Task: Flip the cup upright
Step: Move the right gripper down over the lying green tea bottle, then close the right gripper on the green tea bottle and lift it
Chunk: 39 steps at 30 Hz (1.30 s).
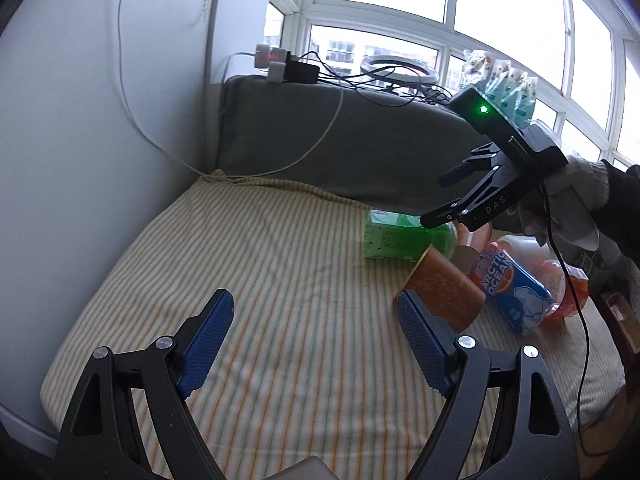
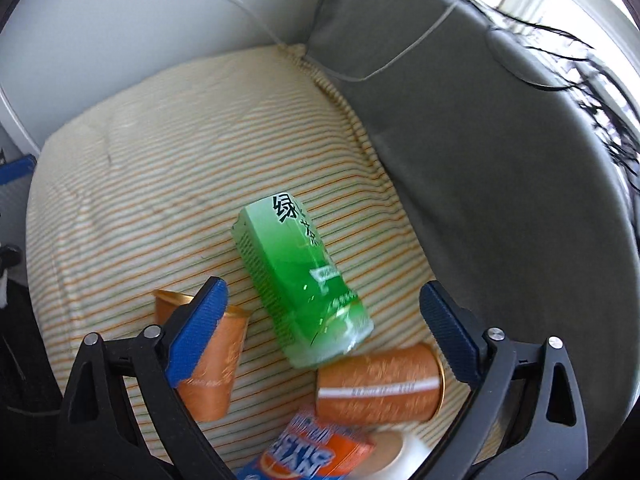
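Striped cushion [image 1: 260,260] against a grey backrest [image 1: 340,140], bearing a cluster of items toward its right side. Largest of these is a green carton [image 2: 296,280] lying flat; beside it lie a blue-and-orange pack [image 1: 516,292], and two orange cups.

Cup A [image 2: 212,360] lies on its side near the left of the right wrist view, its rim facing away from the camera, partly hidden by a gripper finger. Cup B [image 2: 380,384] lies on its side, touching the carton's near end, rim to the right. Which cup is the target cannot be told; both are toppled.

Right gripper [image 2: 320,320] hovers above the cluster, jaws spread wide, holding nothing. Left gripper [image 1: 316,340] is low over bare cushion, jaws likewise spread and empty; its right finger [image 1: 420,344] overlaps a cup [image 1: 444,292] in the picture, whether touching cannot be told.

Step in hand, as judged: approach, before any grasp. The next move calls for lowering one gripper so its fingers straddle a cup's wall, closing gently on the thin wall, then rotating it rim-up clear of the carton.
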Each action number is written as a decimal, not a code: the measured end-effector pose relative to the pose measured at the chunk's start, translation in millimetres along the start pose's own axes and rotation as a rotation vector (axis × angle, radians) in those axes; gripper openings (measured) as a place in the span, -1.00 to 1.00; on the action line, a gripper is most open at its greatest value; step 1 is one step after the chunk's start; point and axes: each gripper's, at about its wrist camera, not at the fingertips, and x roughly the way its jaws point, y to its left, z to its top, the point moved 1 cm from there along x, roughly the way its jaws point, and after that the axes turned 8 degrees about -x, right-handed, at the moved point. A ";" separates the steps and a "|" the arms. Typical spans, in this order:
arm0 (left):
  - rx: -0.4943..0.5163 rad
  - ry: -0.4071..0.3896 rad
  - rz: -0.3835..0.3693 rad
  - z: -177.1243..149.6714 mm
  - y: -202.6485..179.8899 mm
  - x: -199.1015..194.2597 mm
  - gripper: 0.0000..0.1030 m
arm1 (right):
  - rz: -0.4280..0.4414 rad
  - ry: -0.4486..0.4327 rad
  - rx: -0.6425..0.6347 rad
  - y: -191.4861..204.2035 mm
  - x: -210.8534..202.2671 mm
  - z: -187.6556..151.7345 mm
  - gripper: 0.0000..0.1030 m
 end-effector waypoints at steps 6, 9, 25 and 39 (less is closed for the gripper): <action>-0.019 0.000 0.026 2.6 9.3 3.7 0.62 | 0.138 0.078 -0.068 -3.9 30.0 14.3 0.76; -0.022 0.000 0.030 2.6 10.2 5.0 0.62 | 0.152 0.120 -0.088 -3.1 45.3 18.3 0.69; -0.040 -0.024 0.057 3.2 18.5 0.7 0.62 | 0.273 0.182 -0.061 -19.2 95.9 32.5 0.37; -0.032 -0.030 0.057 1.8 16.9 -1.5 0.62 | 0.242 0.113 -0.028 -33.8 73.0 35.1 0.21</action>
